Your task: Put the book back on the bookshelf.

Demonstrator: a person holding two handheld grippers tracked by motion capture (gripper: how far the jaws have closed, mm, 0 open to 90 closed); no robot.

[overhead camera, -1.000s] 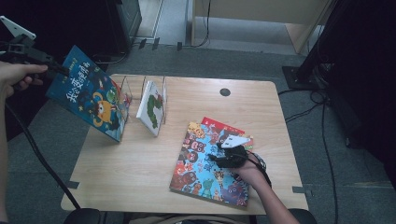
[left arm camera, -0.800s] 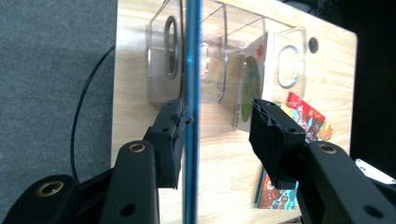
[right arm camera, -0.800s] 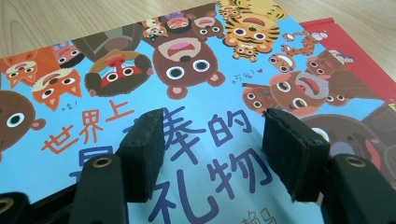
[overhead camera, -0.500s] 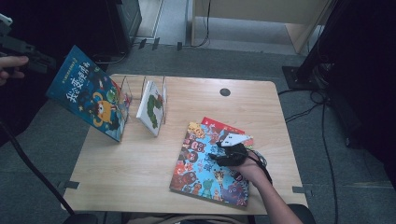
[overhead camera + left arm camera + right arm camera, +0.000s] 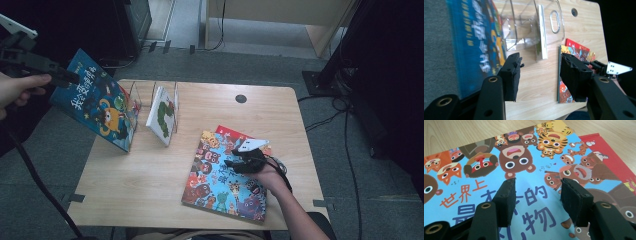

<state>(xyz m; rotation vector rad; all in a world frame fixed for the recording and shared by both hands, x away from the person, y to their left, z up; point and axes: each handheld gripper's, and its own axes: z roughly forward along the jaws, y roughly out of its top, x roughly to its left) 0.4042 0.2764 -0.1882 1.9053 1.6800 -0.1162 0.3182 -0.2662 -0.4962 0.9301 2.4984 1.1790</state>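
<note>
Blue is the colour of the big book (image 5: 97,106) that stands at the left edge of the wooden table (image 5: 150,190). It leans against the clear plastic book rack (image 5: 134,97), with its top corner sticking out past the table edge. It has white letters and a yellow and green cartoon picture on its cover.

The left gripper (image 5: 67,77) is up in the air by that top corner, in the person's left hand (image 5: 17,90). From above, its tip is right at the book's corner, and I cannot tell there if it touches. In the left gripper view the blue book (image 5: 476,42) lies off to the side of the black jaws, not between them. The jaws have just been opening, and they stand half apart with nothing inside.

A thin white book (image 5: 162,116) with a green picture stands in the rack, just beside the blue one.

Near the right side of the table lies a flat book with lots of animal faces (image 5: 225,177). It sits on top of a red book (image 5: 235,134), and only one red corner peeks out at the back.

The right gripper (image 5: 234,162) is low over the animal book, held by the person's right hand (image 5: 267,172). In the right gripper view its two jaws are spread apart above the blue cover (image 5: 529,202) with bears and a tiger on it. These jaws have just been closing a little, and nothing is pinched between them.

A small dark round hole (image 5: 241,98) is in the table near the far edge.
</note>
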